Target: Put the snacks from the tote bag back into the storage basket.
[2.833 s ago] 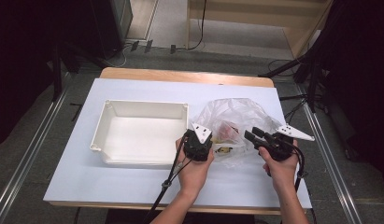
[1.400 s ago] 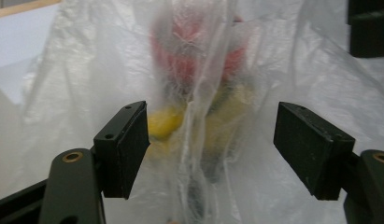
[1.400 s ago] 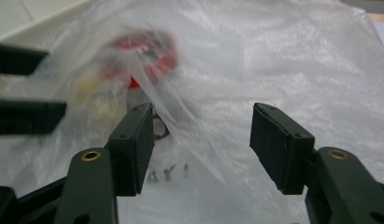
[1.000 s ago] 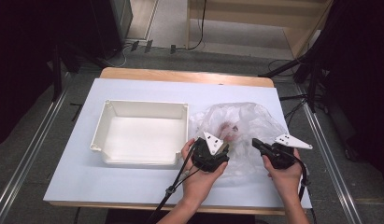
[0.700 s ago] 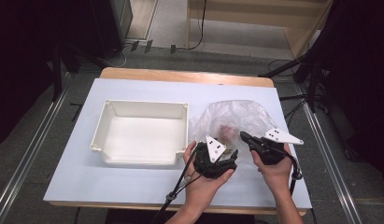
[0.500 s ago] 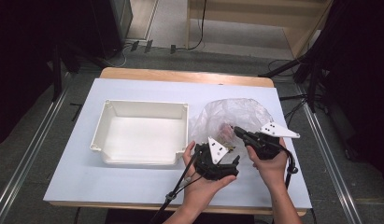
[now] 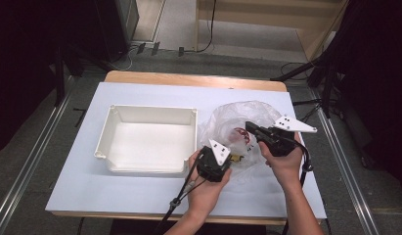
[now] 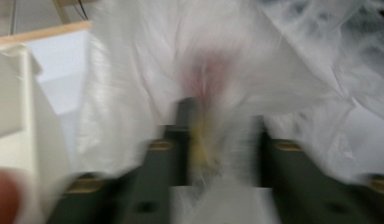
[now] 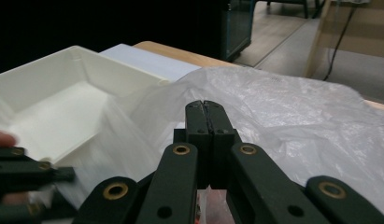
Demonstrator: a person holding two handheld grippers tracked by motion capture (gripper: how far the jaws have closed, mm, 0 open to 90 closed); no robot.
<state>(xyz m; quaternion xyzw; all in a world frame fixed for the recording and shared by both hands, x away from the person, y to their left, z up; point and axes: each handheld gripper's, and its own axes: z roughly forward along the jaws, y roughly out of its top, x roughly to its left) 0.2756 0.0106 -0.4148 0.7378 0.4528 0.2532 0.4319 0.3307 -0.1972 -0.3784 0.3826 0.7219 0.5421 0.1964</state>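
Observation:
A crumpled clear plastic bag (image 7: 237,115) lies on the table to the right of an empty white tray (image 7: 152,108). Something red (image 7: 239,133) and something yellowish (image 7: 236,157) show through the film. My left gripper (image 7: 232,159) is at the bag's near left edge. In the blurred left gripper view its jaws (image 8: 222,126) have just been closing, with bunched bag film (image 8: 283,70) and the yellowish thing between them. My right gripper (image 7: 248,128) hovers over the bag and points left. In its own view the right gripper (image 9: 208,109) is shut with nothing seen between the tips, and the bag (image 9: 283,107) lies beyond.
The tray (image 9: 63,107) is deep-walled and sits close to the bag's left side. A white sheet (image 7: 140,196) covers the wooden table. Metal rails run along both sides of the table, and cables lie on the floor behind it.
The right gripper has moved left and risen over the bag. The left gripper has stayed at the bag's near left edge, its tips now pushed into the film.

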